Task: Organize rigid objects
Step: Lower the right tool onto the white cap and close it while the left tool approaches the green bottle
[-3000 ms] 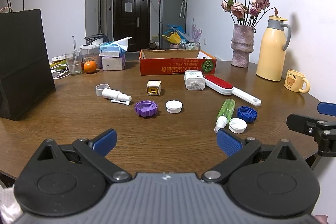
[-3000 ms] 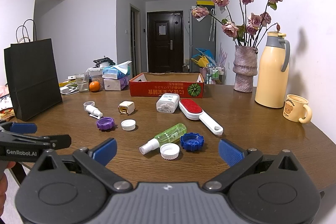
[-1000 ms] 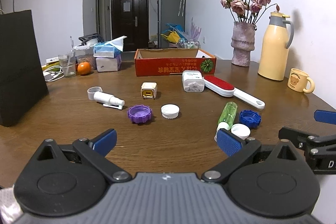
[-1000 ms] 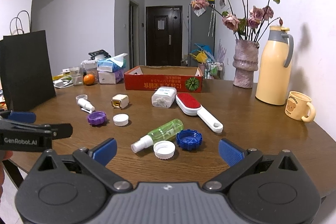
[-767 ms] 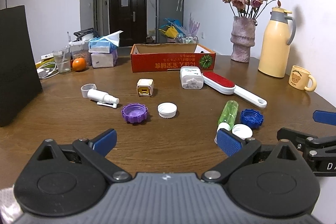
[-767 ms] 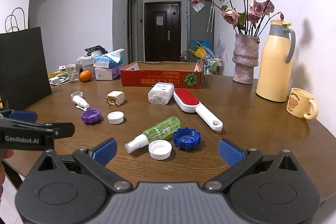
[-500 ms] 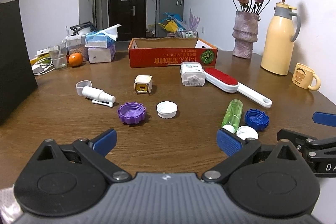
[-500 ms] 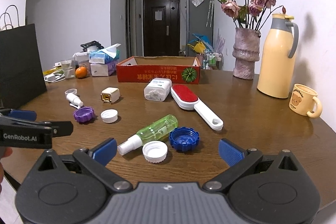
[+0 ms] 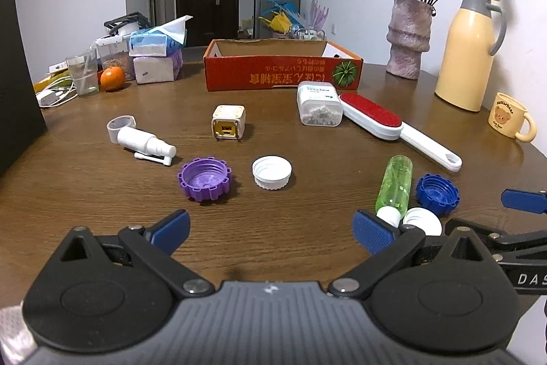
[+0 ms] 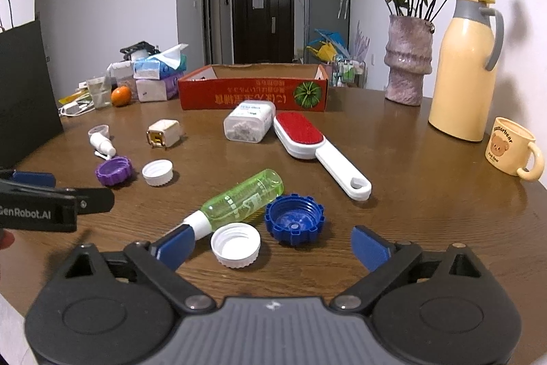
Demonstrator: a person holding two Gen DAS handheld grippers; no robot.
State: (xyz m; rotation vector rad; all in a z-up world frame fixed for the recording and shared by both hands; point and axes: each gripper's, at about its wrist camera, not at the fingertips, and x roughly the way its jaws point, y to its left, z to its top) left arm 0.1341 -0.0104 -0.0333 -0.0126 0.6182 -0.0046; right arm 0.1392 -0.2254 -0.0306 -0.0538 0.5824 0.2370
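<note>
Small items lie scattered on the brown table [image 9: 307,238]: a purple cap [image 9: 204,173], a white cap [image 9: 272,172], a white nasal sprayer [image 9: 145,142], a cream charger cube [image 9: 228,121], a clear box [image 9: 318,108], a red lint brush [image 9: 393,125], a green spray bottle [image 10: 243,198], a blue cap [image 10: 294,223] and a second white cap [image 10: 235,245]. My left gripper [image 9: 271,231] is open over bare wood just short of the purple cap. My right gripper [image 10: 271,247] has its jaws closing, still apart, with the white and blue caps just ahead between the fingers, untouched.
An open red cardboard box [image 9: 283,65] stands at the back centre. Behind it to the right are a vase of flowers [image 9: 408,36], a yellow thermos [image 9: 470,52] and a bear mug [image 9: 511,120]. Tissue boxes [image 9: 155,57], an orange [image 9: 112,78] and a black bag [image 10: 25,88] crowd the left.
Both grippers have moved forward and lower over the table, so the items look larger and nearer. The right gripper's fingers have drawn slightly inward around the caps.
</note>
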